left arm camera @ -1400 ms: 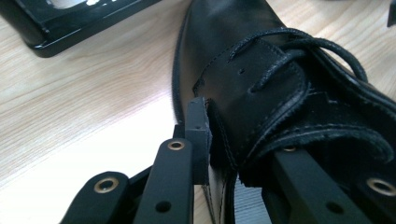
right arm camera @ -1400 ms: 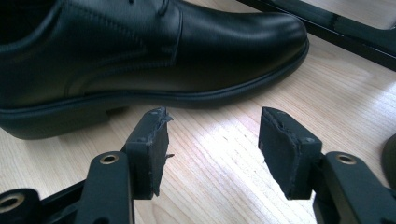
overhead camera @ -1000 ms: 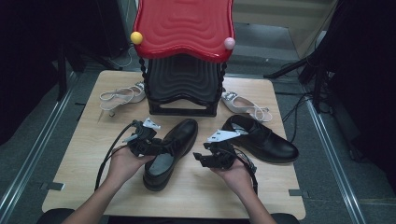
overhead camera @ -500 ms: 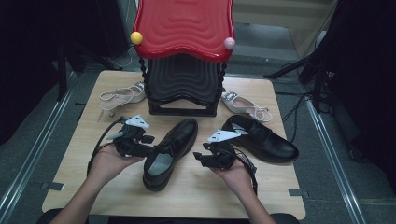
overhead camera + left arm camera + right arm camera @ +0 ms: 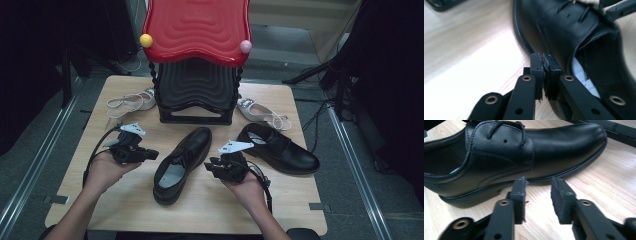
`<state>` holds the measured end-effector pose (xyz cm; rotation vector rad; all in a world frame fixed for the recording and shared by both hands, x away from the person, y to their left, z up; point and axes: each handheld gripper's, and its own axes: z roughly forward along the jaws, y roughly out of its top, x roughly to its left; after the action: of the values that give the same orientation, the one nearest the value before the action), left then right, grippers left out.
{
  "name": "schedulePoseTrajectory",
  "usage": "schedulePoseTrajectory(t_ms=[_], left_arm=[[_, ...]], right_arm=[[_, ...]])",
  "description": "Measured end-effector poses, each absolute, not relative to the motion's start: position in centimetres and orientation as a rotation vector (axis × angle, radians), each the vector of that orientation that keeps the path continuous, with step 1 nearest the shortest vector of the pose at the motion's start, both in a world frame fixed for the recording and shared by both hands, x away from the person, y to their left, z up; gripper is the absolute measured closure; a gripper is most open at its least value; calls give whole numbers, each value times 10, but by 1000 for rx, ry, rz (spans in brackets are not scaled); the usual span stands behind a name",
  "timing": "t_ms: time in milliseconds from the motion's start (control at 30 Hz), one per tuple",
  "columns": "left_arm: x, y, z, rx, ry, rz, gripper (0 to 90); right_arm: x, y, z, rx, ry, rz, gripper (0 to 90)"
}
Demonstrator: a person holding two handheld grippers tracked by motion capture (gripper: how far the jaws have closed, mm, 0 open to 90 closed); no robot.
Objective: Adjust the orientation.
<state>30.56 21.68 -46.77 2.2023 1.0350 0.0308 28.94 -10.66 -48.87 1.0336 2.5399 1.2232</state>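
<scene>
Two black shoes lay on the table [image 5: 75,150] — the near shoe [image 5: 182,162] mid-table between my grippers. My left gripper [image 5: 543,66] had just closed empty beside it; my right gripper [image 5: 538,191], closing, stood part-open, holding nothing. Judging it a regrasp, I'd reopen first.

A recording lab or studio: a small pale plywood table [image 5: 280,210] stands on grey carpet between metal floor rails [image 5: 357,165], with black stands and trailing cables [image 5: 320,107] in the dark surround.
</scene>
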Motion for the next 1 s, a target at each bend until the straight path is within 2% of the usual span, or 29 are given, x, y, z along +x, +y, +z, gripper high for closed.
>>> schedulePoseTrajectory(t_ms=[33,67,100,400,1000], left_arm=[[307,217,-471,2208,1030,27,881],[309,216,-478,2210,1023,39,882],[310,216,-481,2205,1019,30,882],[314,192,-507,2286,1003,28,881],[312,183,-508,2253,1016,-27,900]], right_arm=[[289,-107,-489,1034,2540,1223,756],[289,-104,-490,1029,2548,1221,843],[289,-102,-490,1033,2551,1229,890],[286,-87,-496,999,2600,1221,900],[291,-84,-498,1011,2621,1205,900]])
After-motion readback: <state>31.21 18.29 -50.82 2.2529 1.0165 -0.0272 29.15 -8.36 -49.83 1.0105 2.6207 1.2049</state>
